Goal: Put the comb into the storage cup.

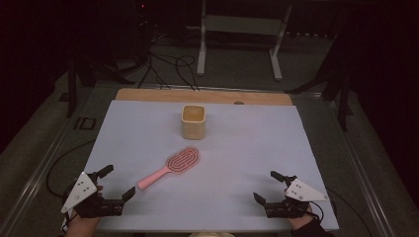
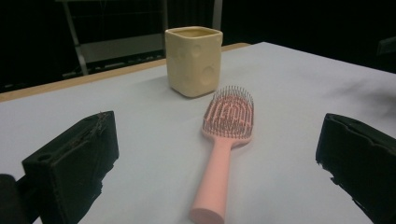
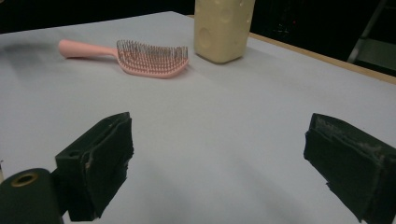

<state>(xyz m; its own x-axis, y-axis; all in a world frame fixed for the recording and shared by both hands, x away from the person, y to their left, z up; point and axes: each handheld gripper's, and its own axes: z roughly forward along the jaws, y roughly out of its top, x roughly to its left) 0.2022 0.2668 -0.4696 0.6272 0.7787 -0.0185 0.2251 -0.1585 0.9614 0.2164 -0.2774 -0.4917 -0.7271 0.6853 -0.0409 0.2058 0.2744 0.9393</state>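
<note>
A pink hairbrush [image 1: 173, 165] lies bristles up near the middle of the white table sheet [image 1: 247, 148], its handle pointing toward the near left. A cream square cup [image 1: 193, 121] stands upright just behind it. My left gripper [image 1: 116, 181] rests at the near left corner, open, and the brush handle end [image 2: 208, 212] lies on the table between its spread jaws, untouched. My right gripper [image 1: 268, 186] sits at the near right, open and holding nothing. From the right gripper view the hairbrush [image 3: 135, 58] and the cup [image 3: 223, 29] lie farther off.
A bare wooden strip [image 1: 148, 95] runs along the table's far edge. Beyond it stand a white metal frame [image 1: 240, 34] and loose cables [image 1: 168, 64] on the dark floor. A metal rail [image 1: 44, 163] borders the table's left side.
</note>
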